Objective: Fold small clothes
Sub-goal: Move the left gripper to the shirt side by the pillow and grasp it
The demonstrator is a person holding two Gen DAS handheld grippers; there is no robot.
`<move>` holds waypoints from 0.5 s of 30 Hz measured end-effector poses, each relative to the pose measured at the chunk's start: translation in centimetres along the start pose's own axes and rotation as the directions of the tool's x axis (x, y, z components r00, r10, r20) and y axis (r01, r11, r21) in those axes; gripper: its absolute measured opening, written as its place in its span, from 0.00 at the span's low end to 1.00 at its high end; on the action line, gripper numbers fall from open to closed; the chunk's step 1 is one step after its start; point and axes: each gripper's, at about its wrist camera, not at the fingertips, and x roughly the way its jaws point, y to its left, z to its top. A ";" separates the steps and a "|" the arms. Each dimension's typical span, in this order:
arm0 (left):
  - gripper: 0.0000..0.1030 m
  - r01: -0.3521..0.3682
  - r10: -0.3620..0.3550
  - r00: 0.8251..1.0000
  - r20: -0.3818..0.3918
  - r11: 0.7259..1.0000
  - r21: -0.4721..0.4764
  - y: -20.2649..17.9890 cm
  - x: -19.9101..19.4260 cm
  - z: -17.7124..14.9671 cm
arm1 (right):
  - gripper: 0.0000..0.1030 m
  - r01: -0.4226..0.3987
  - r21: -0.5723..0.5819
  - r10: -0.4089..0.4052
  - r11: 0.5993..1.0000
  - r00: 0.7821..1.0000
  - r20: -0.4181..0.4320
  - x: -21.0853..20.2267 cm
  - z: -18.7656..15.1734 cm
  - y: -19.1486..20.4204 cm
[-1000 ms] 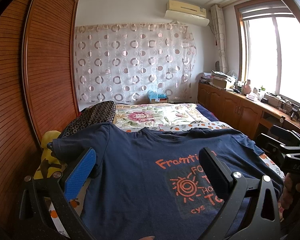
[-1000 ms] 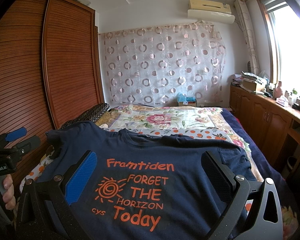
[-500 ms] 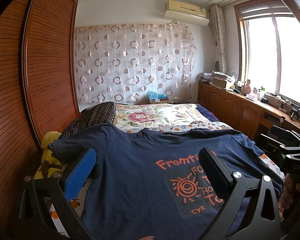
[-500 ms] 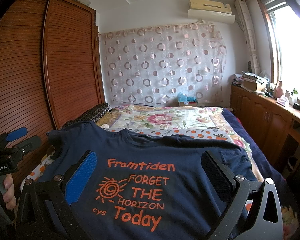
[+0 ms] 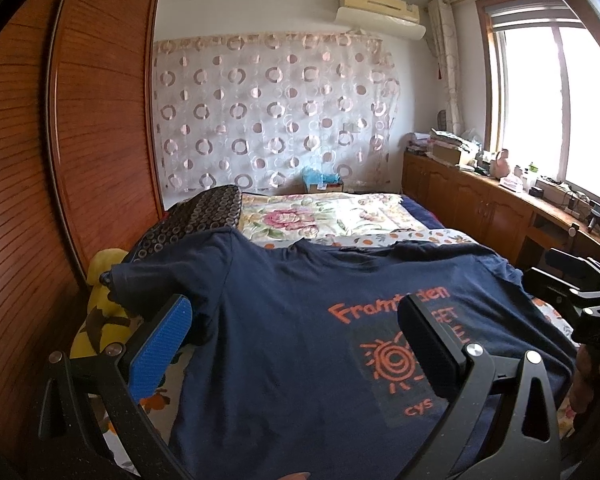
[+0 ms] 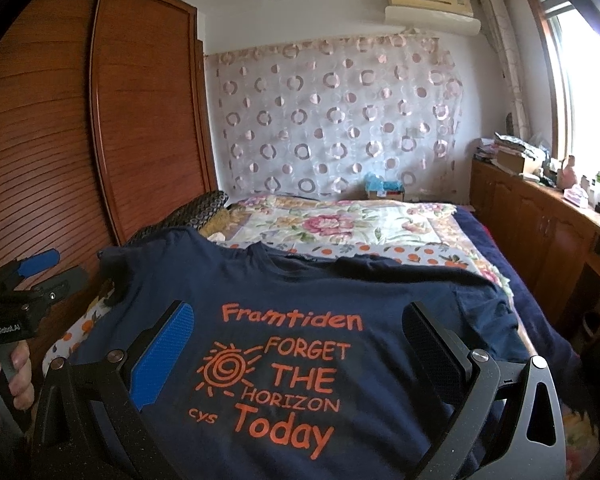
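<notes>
I hold my left tool [image 5: 294,344] and right tool [image 6: 298,346] wide apart, gripping nothing, over the navy T-shirt [image 6: 300,360] spread print-up (unfolded) on the bed [image 6: 340,224], ready for folding.

Side-by-side wrist views, close over shared T-shirt [image 5: 300,340]

A: In the left wrist view, the T-shirt [image 5: 292,344] hem runs off the bottom edge, and the black finger [image 5: 428,344] at lower right covers part of its orange lettering.

B: In the right wrist view, the windowsill clutter [image 6: 572,184] at right is too small to identify, and the window [image 6: 580,52] is blown out.
</notes>
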 end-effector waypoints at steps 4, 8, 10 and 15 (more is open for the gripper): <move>1.00 -0.010 0.010 1.000 -0.018 1.000 -0.001 0.9 0.8 -0.4 | 1.00 -0.009 -0.004 0.009 1.000 1.000 -0.015 0.5 0.3 0.0; 1.00 -0.025 0.025 0.999 -0.040 1.000 0.000 2.1 1.5 -1.0 | 1.00 -0.023 -0.013 0.023 1.000 0.999 -0.029 1.1 0.6 0.1; 1.00 -0.034 0.034 0.998 -0.056 0.999 0.001 3.0 1.9 -1.4 | 1.00 -0.030 -0.017 0.029 0.999 0.999 -0.034 1.2 0.6 0.2; 1.00 -0.055 0.055 0.994 -0.093 0.998 0.002 5.1 3.2 -2.1 | 1.00 -0.044 -0.037 0.043 0.998 0.998 -0.047 1.8 1.0 0.3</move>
